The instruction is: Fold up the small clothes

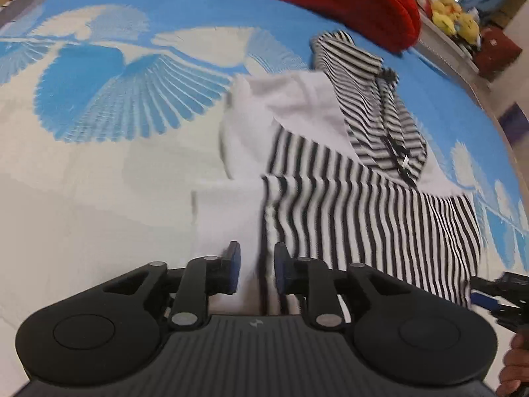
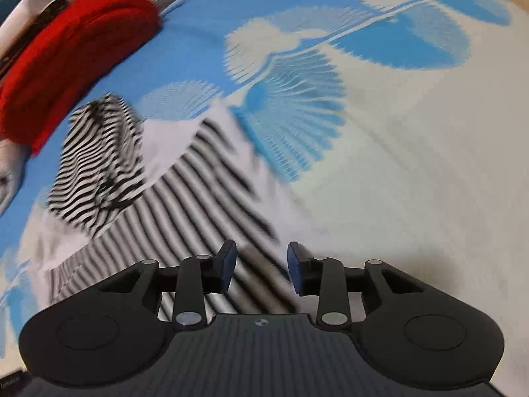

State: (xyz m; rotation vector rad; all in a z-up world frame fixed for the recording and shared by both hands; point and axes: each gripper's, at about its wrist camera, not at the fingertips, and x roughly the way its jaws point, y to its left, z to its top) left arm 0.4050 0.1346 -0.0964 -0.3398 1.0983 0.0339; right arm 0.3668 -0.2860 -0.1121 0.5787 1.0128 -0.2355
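A soft striped garment with a white lining lay rumpled, blurred, on the woven blue-and-cream bedspread. Both grippers' fingers stood parted, clamping nothing; the cloth's near edge was hidden.

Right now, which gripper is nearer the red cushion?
Cannot tell. The left gripper and right gripper both sit at the near hem of the striped garment, with the red cushion far beyond its other end.

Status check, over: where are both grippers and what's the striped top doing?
Left gripper open over striped top's edge. Right gripper open above its hem. Top part-folded on blue bedsheet. Red cushion beyond, clear.
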